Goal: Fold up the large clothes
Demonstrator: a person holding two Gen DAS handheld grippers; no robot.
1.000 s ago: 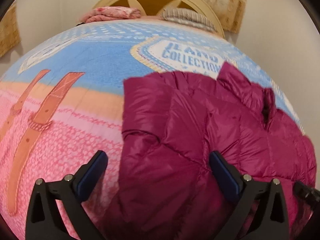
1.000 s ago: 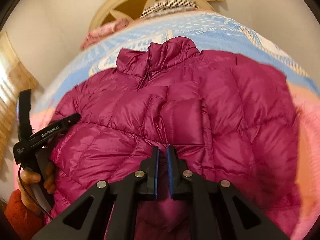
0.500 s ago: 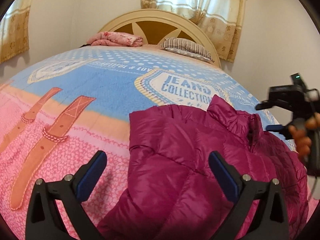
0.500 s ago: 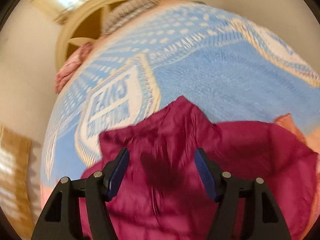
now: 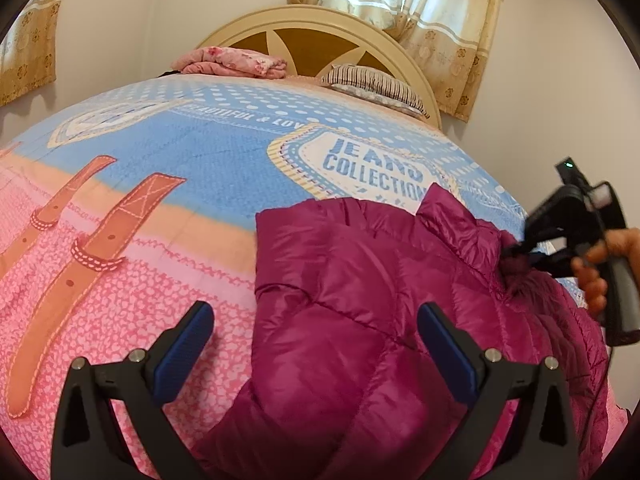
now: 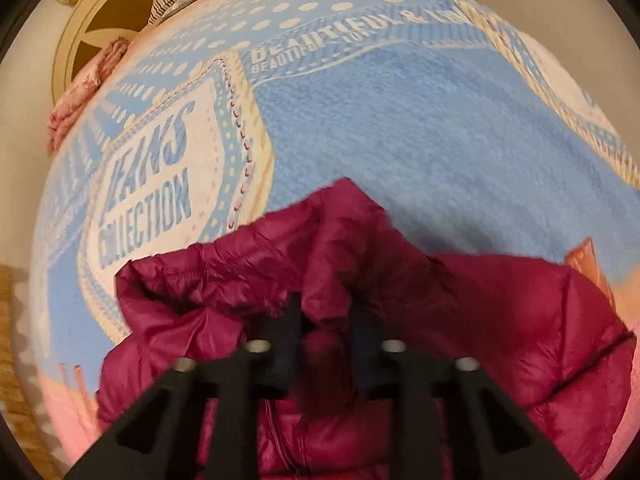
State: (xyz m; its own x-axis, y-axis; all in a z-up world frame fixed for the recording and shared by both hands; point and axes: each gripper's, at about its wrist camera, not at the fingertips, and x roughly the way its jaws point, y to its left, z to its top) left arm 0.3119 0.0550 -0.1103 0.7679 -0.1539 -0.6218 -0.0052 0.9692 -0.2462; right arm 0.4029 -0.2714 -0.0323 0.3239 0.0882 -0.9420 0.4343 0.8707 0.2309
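Note:
A magenta puffer jacket [image 5: 360, 300] lies on the bed's patterned cover [image 5: 180, 168], collar towards the headboard. My left gripper [image 5: 314, 314] is open and hovers over the jacket's left part, one finger above the cover and one above the jacket. Nothing is gripped between its blue pads [image 5: 184, 344]. In the right wrist view the right gripper [image 6: 326, 308] points steeply down at the jacket [image 6: 500, 320]. Its jaws are closing, with a bunched fold of the collar [image 6: 332, 240] pinched between them. The left wrist view shows the right gripper [image 5: 520, 248] at the collar, held by a hand [image 5: 596, 276].
At the bed's far end stand a cream headboard [image 5: 316, 24], a folded pink cloth [image 5: 232, 60] and a striped pillow [image 5: 372, 84]. Curtains [image 5: 440, 20] hang behind, and a wall runs close along the bed's right side. Bare cover stretches left of the jacket.
The right gripper left the jacket's middle, swung up to the collar, opened wide, then closed on the collar fold. The left gripper stayed open and tipped up slightly.

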